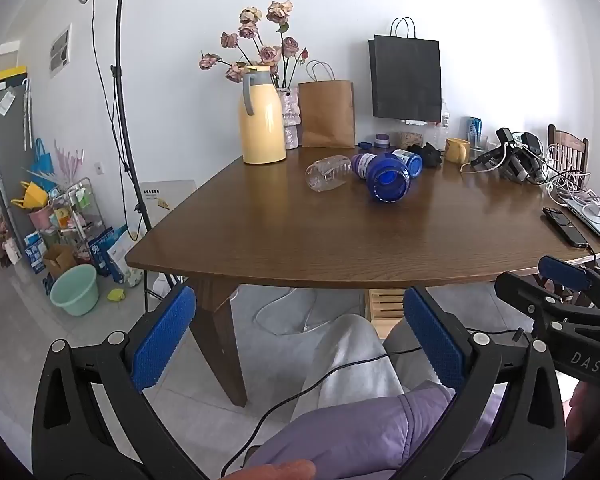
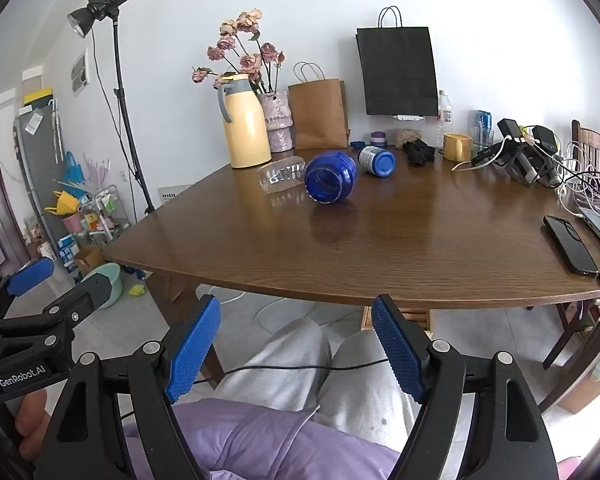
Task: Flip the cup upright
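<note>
The blue cup (image 2: pixel 331 178) is seen lying on its side toward the far middle of the table (image 2: pixel 400 248), its open mouth turned toward the near edge. It touches or nearly touches a clear plastic bottle (image 2: pixel 282 174) lying just to its left; whether the two are in contact cannot be told. Just beyond and to the right a small jar with a blue lid (image 2: pixel 377 161) is also tipped over.

The task is judged to be at its very start: nothing is held, and the cup is untouched. The left claw (image 1: pixel 300 344) and the right claw (image 2: pixel 296 352) are both held below and short of the near table edge, over the person's lap, each with its blue pads spread wide apart and nothing between them. The next move is expected to call for one claw to be carried across the table, lowered around the cup's wall or rim, closed, and rotated so the mouth faces up. The neighbouring bottle may be nudged if the approach is made from the left.

Of writing, "GenRobot.AI" is read on the left claw's body in the right wrist view, and "DAS" on the right claw's body in the left wrist view. The jar's label is too small to be read.

Farther back, a yellow thermos jug (image 2: pixel 247 124), a vase of dried roses (image 2: pixel 276 120), a brown paper bag (image 2: pixel 318 114) and a black paper bag (image 2: pixel 398 72) are ranged along the wall. A phone (image 2: pixel 571 244) is laid at the right edge.
</note>
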The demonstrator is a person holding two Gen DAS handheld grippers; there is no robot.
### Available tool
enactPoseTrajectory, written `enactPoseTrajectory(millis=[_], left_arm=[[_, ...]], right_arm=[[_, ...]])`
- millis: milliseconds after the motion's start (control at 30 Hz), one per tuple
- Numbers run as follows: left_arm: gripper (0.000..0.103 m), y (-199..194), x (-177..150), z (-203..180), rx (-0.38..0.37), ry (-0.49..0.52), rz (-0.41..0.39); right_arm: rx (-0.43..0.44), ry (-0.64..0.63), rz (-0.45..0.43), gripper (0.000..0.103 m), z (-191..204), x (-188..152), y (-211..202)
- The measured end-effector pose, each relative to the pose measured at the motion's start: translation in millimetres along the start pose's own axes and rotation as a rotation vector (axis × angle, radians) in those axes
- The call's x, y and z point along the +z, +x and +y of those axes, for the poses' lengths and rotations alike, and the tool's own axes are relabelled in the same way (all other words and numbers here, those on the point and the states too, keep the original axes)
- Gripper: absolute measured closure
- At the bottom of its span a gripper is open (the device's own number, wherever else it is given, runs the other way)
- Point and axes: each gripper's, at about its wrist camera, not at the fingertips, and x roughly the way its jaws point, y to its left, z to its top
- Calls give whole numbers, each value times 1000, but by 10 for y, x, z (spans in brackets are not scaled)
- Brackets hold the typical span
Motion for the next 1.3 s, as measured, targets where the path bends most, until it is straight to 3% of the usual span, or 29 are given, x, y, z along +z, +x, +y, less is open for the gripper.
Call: enactPoseTrajectory(millis=[1300], left_arm=[[0,3,1,1,0,2,10]], right_arm=[[-5,-4,3,22,4,3,-6]])
